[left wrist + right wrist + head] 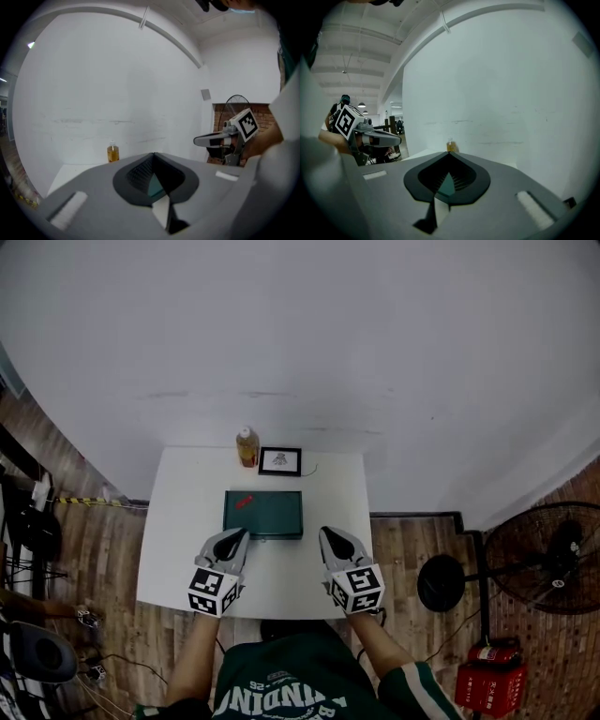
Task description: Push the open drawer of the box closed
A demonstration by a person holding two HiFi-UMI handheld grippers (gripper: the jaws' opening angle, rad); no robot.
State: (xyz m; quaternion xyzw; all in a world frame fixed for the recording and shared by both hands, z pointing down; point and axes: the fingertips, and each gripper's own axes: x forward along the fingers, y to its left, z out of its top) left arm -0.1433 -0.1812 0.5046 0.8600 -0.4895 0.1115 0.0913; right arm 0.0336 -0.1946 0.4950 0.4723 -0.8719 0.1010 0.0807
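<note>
The left claw (240, 535) and right claw (327, 534) were closed, empty, with the box (263, 514) just ahead between them. An off-centre push might have slid it toward the bottle (247, 448) beyond.

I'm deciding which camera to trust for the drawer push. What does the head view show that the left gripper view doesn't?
Only the head view: the whole dark green rectangular box, the black-framed picture behind it, the white table's near edge. Only the left gripper view: the left gripper's shut jaws close up, empty. Both: the amber plastic bottle, the right gripper, the black standing fan.
</note>
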